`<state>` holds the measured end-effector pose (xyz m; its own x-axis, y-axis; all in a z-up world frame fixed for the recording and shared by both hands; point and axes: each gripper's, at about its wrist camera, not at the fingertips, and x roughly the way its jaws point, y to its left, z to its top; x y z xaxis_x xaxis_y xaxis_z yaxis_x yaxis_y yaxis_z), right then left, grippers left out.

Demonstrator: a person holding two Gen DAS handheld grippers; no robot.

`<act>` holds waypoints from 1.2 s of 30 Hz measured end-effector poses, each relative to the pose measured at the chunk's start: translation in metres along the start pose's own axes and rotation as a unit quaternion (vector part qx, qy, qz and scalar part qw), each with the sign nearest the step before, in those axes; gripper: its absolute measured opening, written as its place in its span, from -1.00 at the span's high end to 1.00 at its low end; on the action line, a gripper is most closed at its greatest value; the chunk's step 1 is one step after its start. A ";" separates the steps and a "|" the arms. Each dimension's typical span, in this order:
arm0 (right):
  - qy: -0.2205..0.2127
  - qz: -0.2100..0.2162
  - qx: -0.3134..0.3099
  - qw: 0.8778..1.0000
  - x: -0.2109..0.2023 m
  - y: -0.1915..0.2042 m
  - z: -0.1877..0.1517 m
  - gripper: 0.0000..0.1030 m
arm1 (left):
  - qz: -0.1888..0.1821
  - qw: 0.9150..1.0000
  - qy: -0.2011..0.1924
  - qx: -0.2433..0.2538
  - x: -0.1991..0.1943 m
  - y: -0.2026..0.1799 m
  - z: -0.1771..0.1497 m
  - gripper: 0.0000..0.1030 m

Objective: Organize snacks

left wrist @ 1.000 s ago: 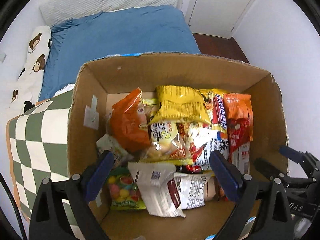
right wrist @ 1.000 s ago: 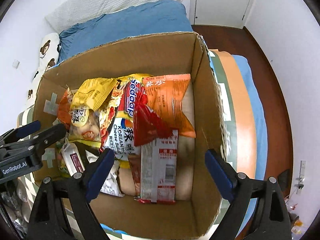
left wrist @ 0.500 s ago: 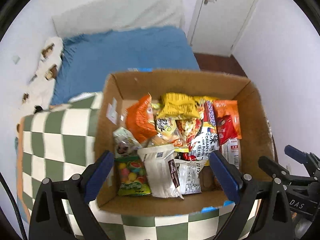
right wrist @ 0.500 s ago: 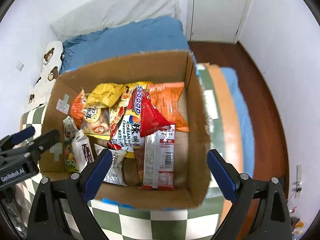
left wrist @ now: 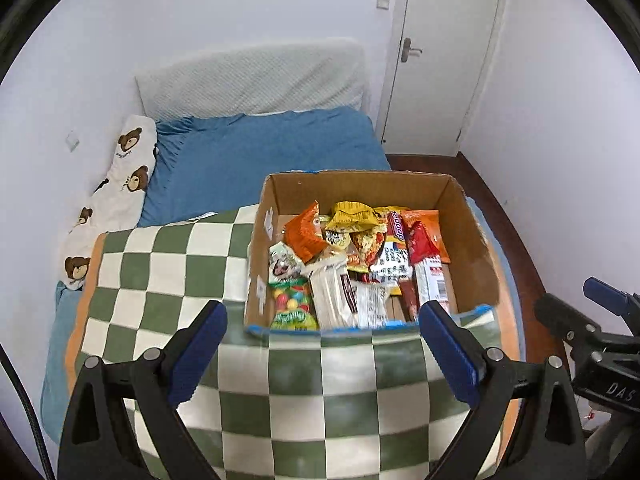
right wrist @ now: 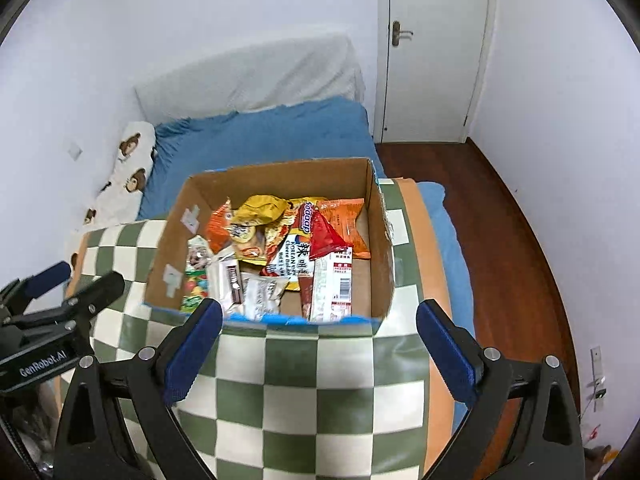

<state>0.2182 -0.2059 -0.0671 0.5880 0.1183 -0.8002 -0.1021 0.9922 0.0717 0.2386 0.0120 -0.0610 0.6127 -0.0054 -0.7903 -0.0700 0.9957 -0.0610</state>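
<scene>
An open cardboard box [left wrist: 360, 184] [right wrist: 280, 178] sits on the bed, packed with snacks. Among them are an orange bag [left wrist: 306, 234], a yellow bag [left wrist: 352, 214] [right wrist: 260, 208], a red packet [left wrist: 420, 242] [right wrist: 326, 236], a green candy bag [left wrist: 292, 304] and white packets [left wrist: 332, 296]. My left gripper [left wrist: 322, 316] hangs open, above and in front of the box's near wall, holding nothing. Beside it, my right gripper [right wrist: 319, 310] has its jaws opening wide, with nothing between them.
The box rests on a green-and-white checkered blanket [left wrist: 160, 268] over a blue sheet [left wrist: 260, 152]. A bear-print pillow [left wrist: 120, 184] lies along the left wall. A white door [left wrist: 440, 60] and dark wooden floor [right wrist: 500, 220] are to the right.
Both grippers have drawn back and upward from over the box, which now looks smaller and farther off. The views have tilted up to show wall and door. The snacks have not moved.
</scene>
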 end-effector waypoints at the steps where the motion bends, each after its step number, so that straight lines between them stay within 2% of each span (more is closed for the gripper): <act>1: -0.006 0.003 0.000 1.000 -0.011 0.001 -0.005 -0.93 | 0.000 1.000 -0.003 -0.002 -0.005 0.001 -0.004 -0.91; 11: -0.065 0.009 -0.016 0.998 -0.107 0.018 -0.044 -0.94 | 0.013 0.999 -0.042 -0.012 -0.081 0.009 -0.040 -0.91; 19: -0.095 0.000 -0.038 0.995 -0.158 0.031 -0.067 -0.94 | 0.020 0.999 -0.049 -0.004 -0.121 0.009 -0.060 -0.91; 27: -0.102 0.001 -0.044 0.994 -0.174 0.037 -0.074 -0.94 | 0.022 0.997 -0.068 0.006 -0.142 0.006 -0.065 -0.91; 36: -0.106 -0.007 -0.041 0.994 -0.171 0.033 -0.072 -0.99 | 0.022 0.997 -0.069 0.002 -0.134 0.002 -0.065 -0.91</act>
<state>0.0563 -0.1964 0.0296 0.7440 0.1197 -0.6573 -0.1531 0.9882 0.0067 0.1049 0.0087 0.0049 0.7111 0.0506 -0.7013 -0.0957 0.9951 -0.0253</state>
